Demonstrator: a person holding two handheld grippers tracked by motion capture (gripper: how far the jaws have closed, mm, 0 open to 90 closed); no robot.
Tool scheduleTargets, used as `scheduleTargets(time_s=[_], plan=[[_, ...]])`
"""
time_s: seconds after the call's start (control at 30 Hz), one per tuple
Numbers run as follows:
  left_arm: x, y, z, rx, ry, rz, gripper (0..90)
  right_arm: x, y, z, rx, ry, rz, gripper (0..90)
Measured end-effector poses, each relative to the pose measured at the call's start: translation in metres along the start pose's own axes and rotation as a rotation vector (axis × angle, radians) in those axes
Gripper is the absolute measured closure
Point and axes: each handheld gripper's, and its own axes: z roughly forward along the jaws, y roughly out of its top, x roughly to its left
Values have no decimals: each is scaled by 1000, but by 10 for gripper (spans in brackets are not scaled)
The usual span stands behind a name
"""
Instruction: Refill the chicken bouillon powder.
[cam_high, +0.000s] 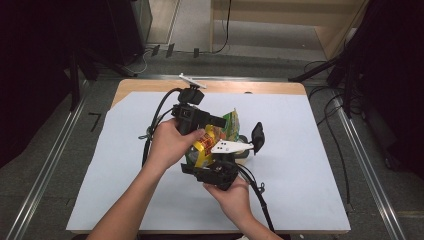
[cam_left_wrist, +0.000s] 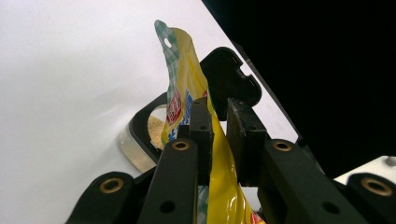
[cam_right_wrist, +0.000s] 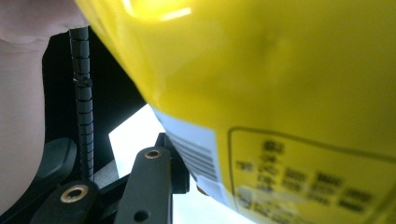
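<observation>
A yellow snack bag hangs between both grippers above the white sheet. My left gripper comes from the left, and in its own view the left gripper is shut on the yellow bag below its green-checked top. My right gripper holds the bag's lower part from below. In the right gripper view the bag's back with a barcode lies against one finger; the other is hidden. Behind the bag a clear container with beige crumbs stands with its black lid raised.
The raised black lid stands to the right of the bag. White sheet covers the wooden table, with bare room to the left and right. Cables trail from both grippers; dark stands and rails flank the table.
</observation>
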Motion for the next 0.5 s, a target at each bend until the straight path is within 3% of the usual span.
scheduleTargets(time_s=[0.5], plan=[[-7, -1, -6, -49, 27, 38, 816, 1, 2, 1, -29, -26, -15, 675]])
